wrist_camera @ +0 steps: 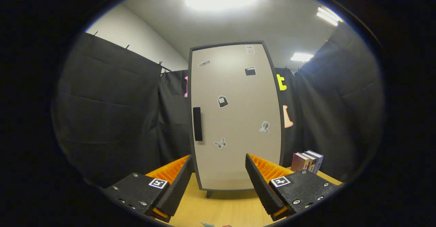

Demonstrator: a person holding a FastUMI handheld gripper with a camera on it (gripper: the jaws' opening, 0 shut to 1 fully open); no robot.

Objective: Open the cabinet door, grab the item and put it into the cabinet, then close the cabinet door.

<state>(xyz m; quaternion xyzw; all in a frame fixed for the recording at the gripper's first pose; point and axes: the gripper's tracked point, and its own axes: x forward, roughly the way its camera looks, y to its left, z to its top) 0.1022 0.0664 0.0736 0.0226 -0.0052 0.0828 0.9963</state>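
A closed cabinet door [235, 118] stands straight ahead of the wide-open, empty gripper [218, 176], its upright black handle [197, 124] beyond and above the left finger [175, 182]. Stacked books [306, 161], likely the item, lie past the right finger [260, 182] on the wooden table [218, 210].

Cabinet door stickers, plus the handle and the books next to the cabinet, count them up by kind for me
Stickers on the cabinet door: 6, e.g. the butterfly
Door handle: 1
Books standing right of the cabinet: 3
Total: 10
The gripper is open, its fingers short of the shut door.
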